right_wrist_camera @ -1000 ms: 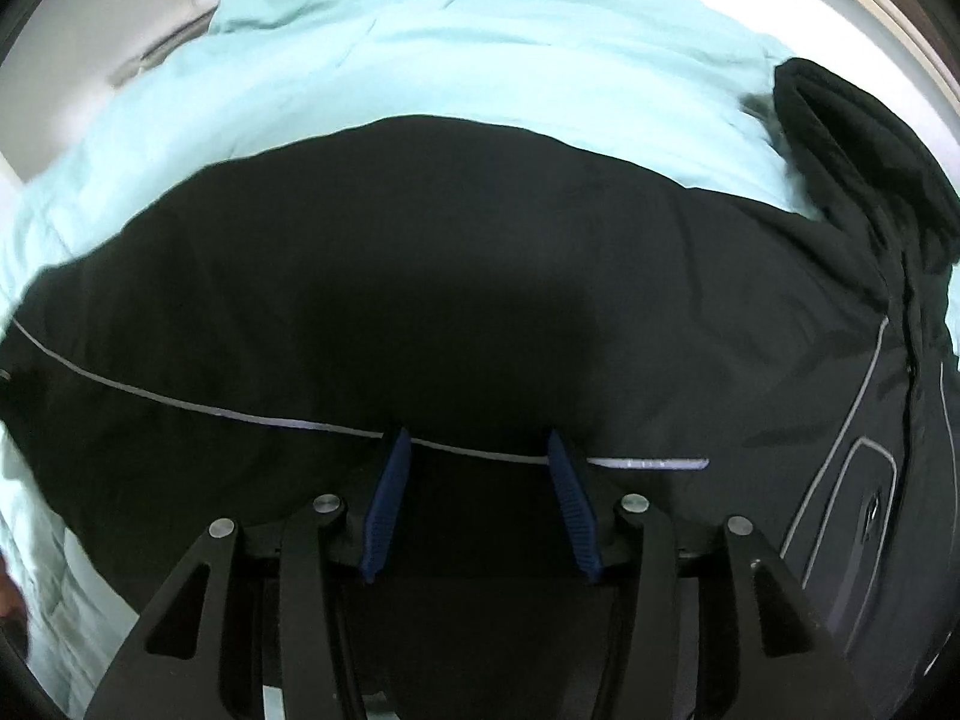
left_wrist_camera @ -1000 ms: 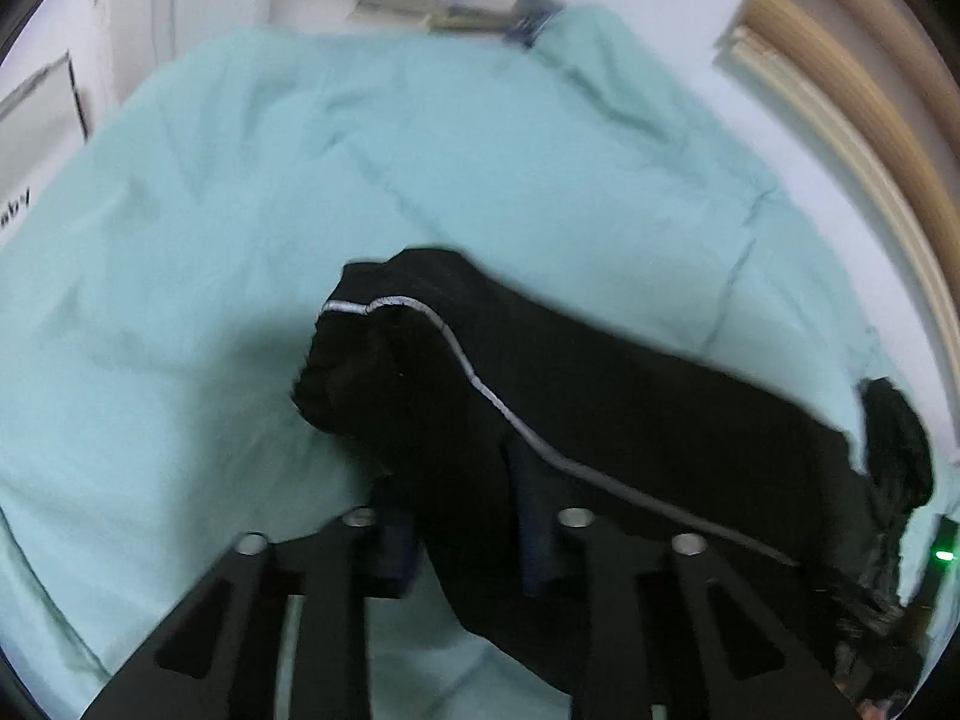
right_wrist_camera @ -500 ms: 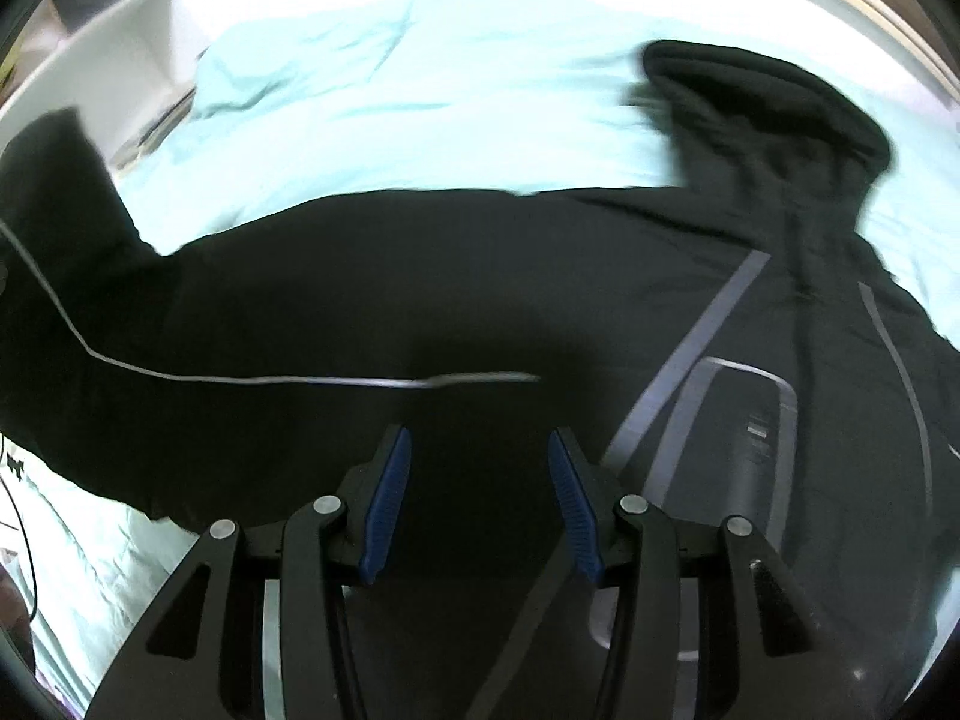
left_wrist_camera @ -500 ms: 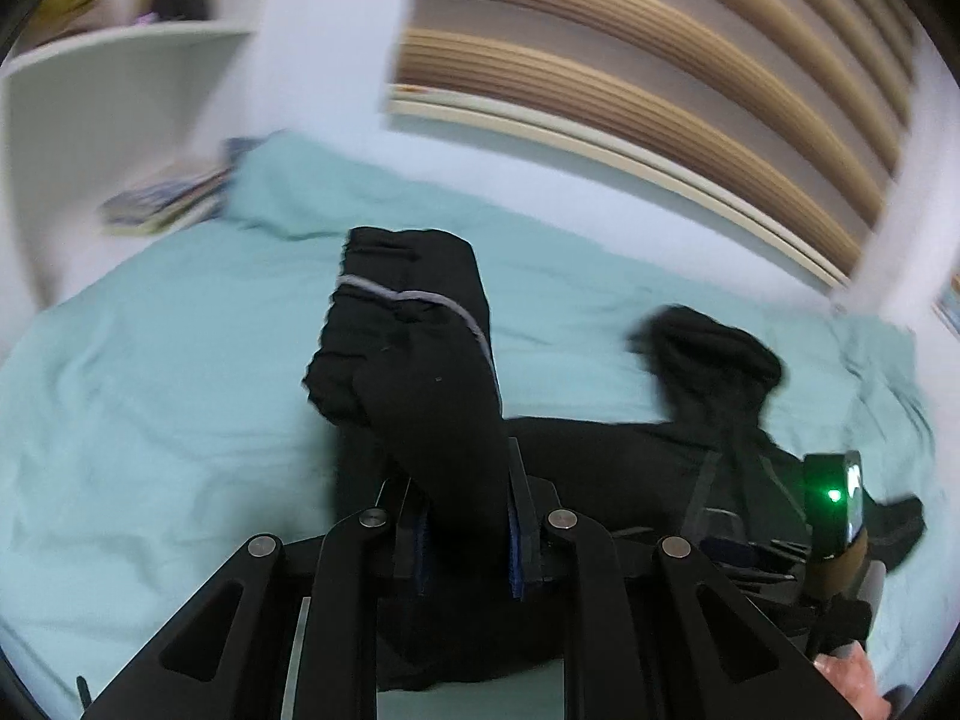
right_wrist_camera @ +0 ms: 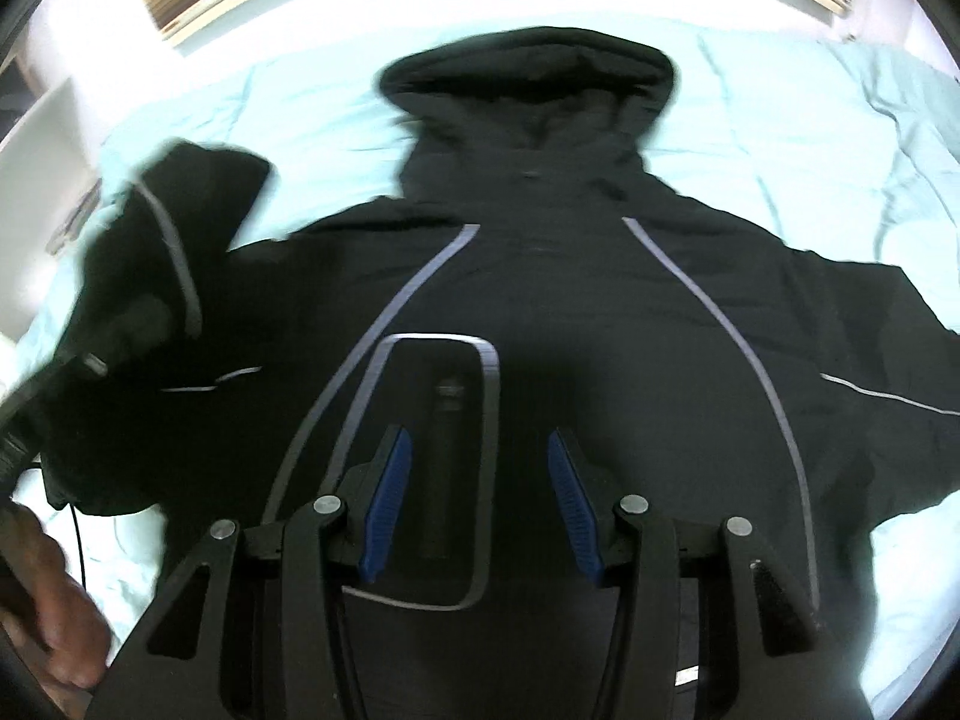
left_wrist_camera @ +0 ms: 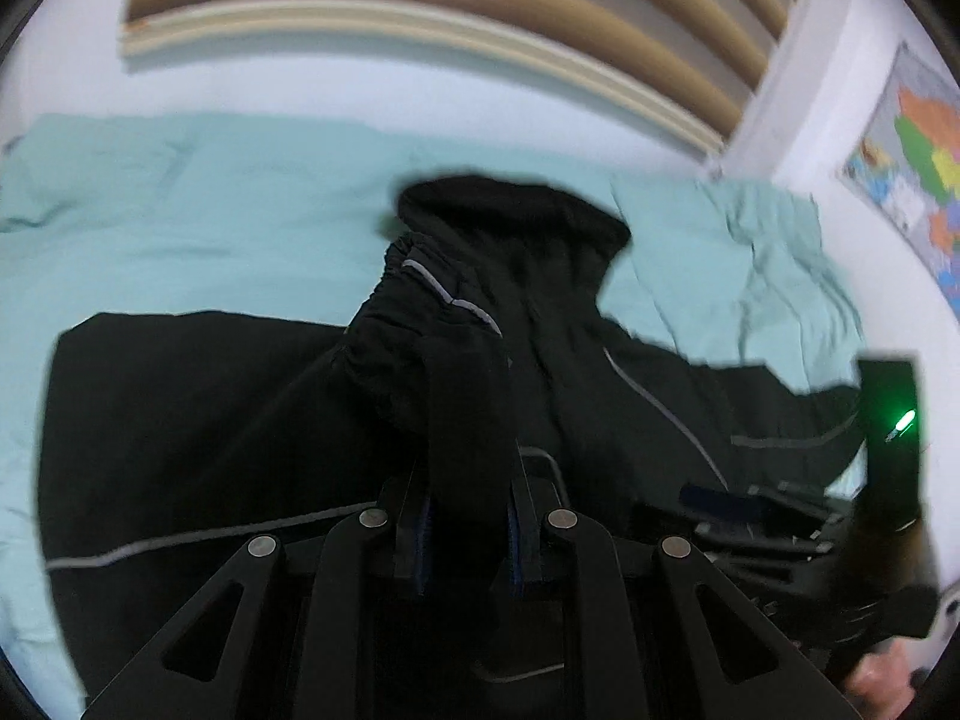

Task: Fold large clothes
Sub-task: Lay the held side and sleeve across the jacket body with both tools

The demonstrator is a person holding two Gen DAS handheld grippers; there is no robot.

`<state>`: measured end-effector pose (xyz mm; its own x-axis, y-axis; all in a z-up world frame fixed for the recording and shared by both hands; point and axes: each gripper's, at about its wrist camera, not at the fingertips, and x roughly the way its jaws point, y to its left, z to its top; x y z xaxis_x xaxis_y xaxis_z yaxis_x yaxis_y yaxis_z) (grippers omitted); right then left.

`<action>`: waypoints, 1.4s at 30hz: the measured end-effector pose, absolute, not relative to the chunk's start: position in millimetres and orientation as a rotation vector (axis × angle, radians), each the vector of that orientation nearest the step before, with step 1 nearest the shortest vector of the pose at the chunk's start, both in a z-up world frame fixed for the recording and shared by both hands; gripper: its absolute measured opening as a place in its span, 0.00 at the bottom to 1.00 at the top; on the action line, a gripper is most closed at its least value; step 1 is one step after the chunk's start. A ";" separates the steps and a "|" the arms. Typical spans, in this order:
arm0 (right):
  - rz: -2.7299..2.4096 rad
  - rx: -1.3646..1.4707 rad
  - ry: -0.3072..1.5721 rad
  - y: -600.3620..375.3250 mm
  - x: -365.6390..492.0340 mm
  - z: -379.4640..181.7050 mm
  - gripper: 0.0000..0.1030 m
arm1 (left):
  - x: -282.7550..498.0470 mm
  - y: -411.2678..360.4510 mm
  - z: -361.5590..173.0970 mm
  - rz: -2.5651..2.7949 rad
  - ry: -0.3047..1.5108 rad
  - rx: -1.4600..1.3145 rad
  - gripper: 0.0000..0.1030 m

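A black hooded jacket (right_wrist_camera: 540, 300) with grey reflective piping lies spread on a light teal bed cover (right_wrist_camera: 810, 138), hood (right_wrist_camera: 528, 78) toward the wall. My left gripper (left_wrist_camera: 468, 516) is shut on the jacket's left sleeve (left_wrist_camera: 444, 348) and holds its elastic cuff lifted over the jacket body (left_wrist_camera: 180, 420). The lifted sleeve also shows in the right wrist view (right_wrist_camera: 162, 276). My right gripper (right_wrist_camera: 480, 492) is open and empty, hovering over the jacket's chest pocket (right_wrist_camera: 432, 468).
The teal bed cover (left_wrist_camera: 180, 210) reaches a white wall with wooden slats (left_wrist_camera: 450, 18) behind. A coloured map (left_wrist_camera: 918, 150) hangs at right. The other gripper with a green light (left_wrist_camera: 900, 420) shows at right. A hand (right_wrist_camera: 42, 618) is at lower left.
My left gripper has carried the sleeve up and across over the jacket body. My right gripper has moved from the sleeve area to over the chest, still open.
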<state>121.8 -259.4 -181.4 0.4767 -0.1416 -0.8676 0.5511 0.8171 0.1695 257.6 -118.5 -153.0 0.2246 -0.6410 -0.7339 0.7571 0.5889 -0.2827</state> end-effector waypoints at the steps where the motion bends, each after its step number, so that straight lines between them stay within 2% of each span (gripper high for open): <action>1: -0.450 0.472 0.994 -266.6 118.3 -184.2 0.51 | 252.7 -130.0 -164.1 -0.980 0.950 0.168 0.18; 6: -0.474 0.501 1.010 -299.6 102.6 -200.3 0.51 | 231.4 -168.9 -216.2 -1.005 1.037 0.259 0.19; 10: -0.458 0.528 1.027 -317.6 97.7 -213.3 0.51 | 232.1 -181.4 -248.8 -1.016 1.167 0.234 0.37; 14: -0.393 0.583 1.005 -324.9 95.0 -213.1 0.54 | 230.3 -174.0 -241.6 -1.087 1.202 0.173 0.54; 23: -0.324 0.638 0.963 -320.0 105.6 -205.5 0.77 | 229.5 -121.6 -202.7 -1.082 1.214 0.112 0.56; 31: -0.203 0.797 1.014 -318.6 158.4 -249.2 0.77 | 242.8 -94.0 -180.7 -0.982 1.166 0.154 0.56; 35: -0.168 0.824 1.021 -315.1 170.6 -253.8 0.42 | 254.4 -80.6 -164.5 -0.938 1.138 0.111 0.56; 37: -0.176 0.757 1.002 -309.6 168.8 -240.4 0.37 | 260.0 -74.3 -156.2 -0.917 1.117 0.094 0.56; 42: -0.259 0.592 0.904 -310.8 139.6 -183.3 0.35 | 273.7 -64.3 -137.7 -0.872 1.058 0.069 0.56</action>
<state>139.6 -310.8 -183.3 0.6018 0.0319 -0.7980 0.4505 0.8115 0.3722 273.7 -64.3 -137.7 0.1982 -0.5918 -0.7813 0.6540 0.6736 -0.3443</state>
